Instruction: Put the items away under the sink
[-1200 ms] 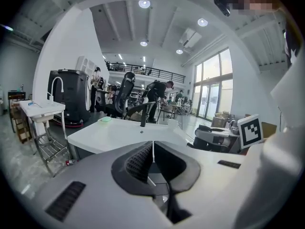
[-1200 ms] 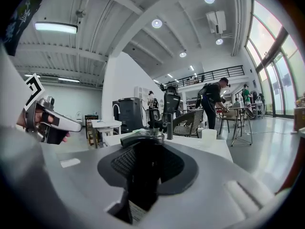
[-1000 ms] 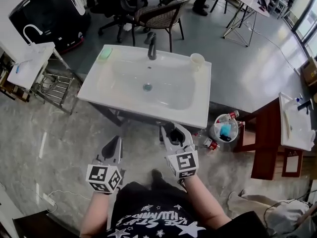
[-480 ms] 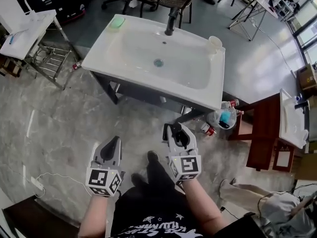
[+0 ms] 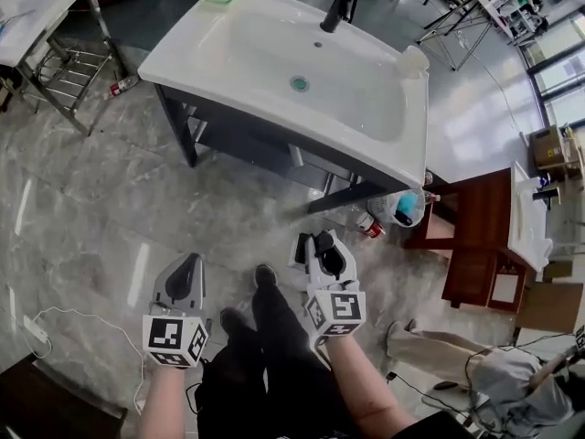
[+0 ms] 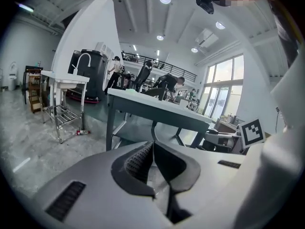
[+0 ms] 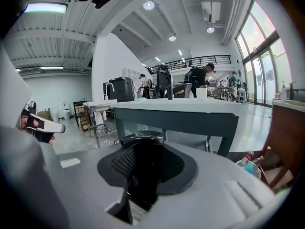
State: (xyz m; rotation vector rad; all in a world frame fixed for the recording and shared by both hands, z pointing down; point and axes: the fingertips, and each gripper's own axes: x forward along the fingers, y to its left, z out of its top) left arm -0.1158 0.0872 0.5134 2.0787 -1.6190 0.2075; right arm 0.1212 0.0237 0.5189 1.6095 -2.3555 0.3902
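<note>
The white sink (image 5: 196, 58) stands on a dark frame (image 5: 239, 135) at the top of the head view, with open space beneath it. My right gripper (image 5: 317, 242) is low over the floor in front of it, shut on a black bottle (image 5: 324, 248). In the right gripper view that black bottle (image 7: 143, 173) fills the gap between the pads, a label showing at its lower end. My left gripper (image 5: 188, 265) hangs to the left at about the same height. In the left gripper view its jaws meet at the tips (image 6: 153, 145) with nothing between them.
A clear bag of bottles (image 5: 407, 207) and a red-capped bottle (image 5: 367, 224) lie on the floor by the sink's right leg. A wooden stand (image 5: 475, 245) is at the right. A metal rack (image 5: 69, 71) and a floor bottle (image 5: 123, 85) are at the left. My legs are below the grippers.
Both grippers have sunk toward the floor and the sink has slid up the head view, so its frame and underside now show. The right gripper still holds the black bottle.
</note>
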